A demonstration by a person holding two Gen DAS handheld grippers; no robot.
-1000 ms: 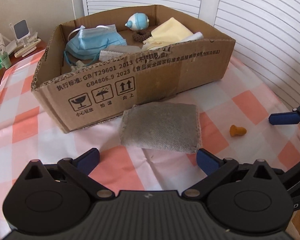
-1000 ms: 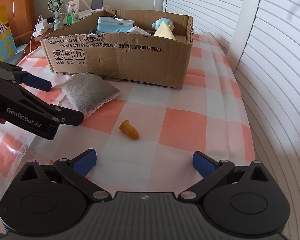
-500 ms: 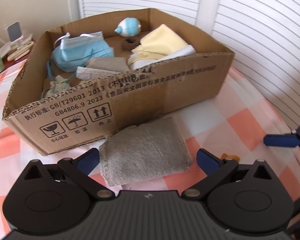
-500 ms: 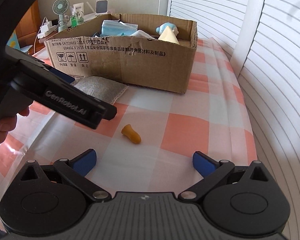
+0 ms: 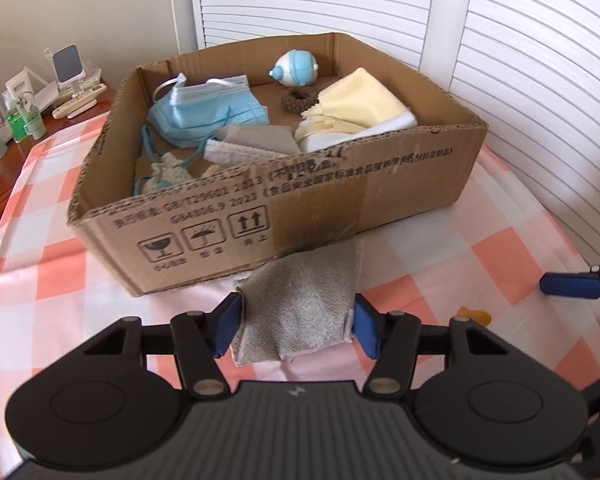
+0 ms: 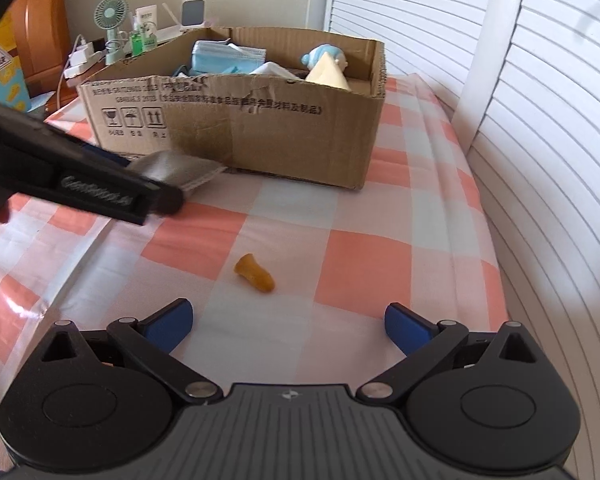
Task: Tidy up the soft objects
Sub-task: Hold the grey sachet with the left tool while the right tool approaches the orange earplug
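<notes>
My left gripper (image 5: 296, 326) is shut on a grey fabric pouch (image 5: 300, 308), pads pressing both its sides, just in front of the cardboard box (image 5: 340, 204). The pouch also shows in the right wrist view (image 6: 176, 168), partly hidden by the left gripper's body. The box holds blue face masks (image 5: 208, 110), a yellow cloth (image 5: 360, 100), a brown hair tie (image 5: 299, 100), a blue-white toy (image 5: 296, 70) and grey cloths (image 5: 252, 142). My right gripper (image 6: 288, 326) is open and empty, a little short of an orange earplug (image 6: 255, 273) on the checked tablecloth.
The checked tablecloth (image 6: 372, 264) covers the surface. A side table at the back left holds a small fan (image 6: 110, 20), bottles (image 5: 24, 120) and a phone stand (image 5: 68, 66). White louvred doors (image 6: 548, 128) run along the right.
My left gripper has moved forward over the grey pouch and shut on it. The right gripper has come slightly closer to the earplug and stays open.
</notes>
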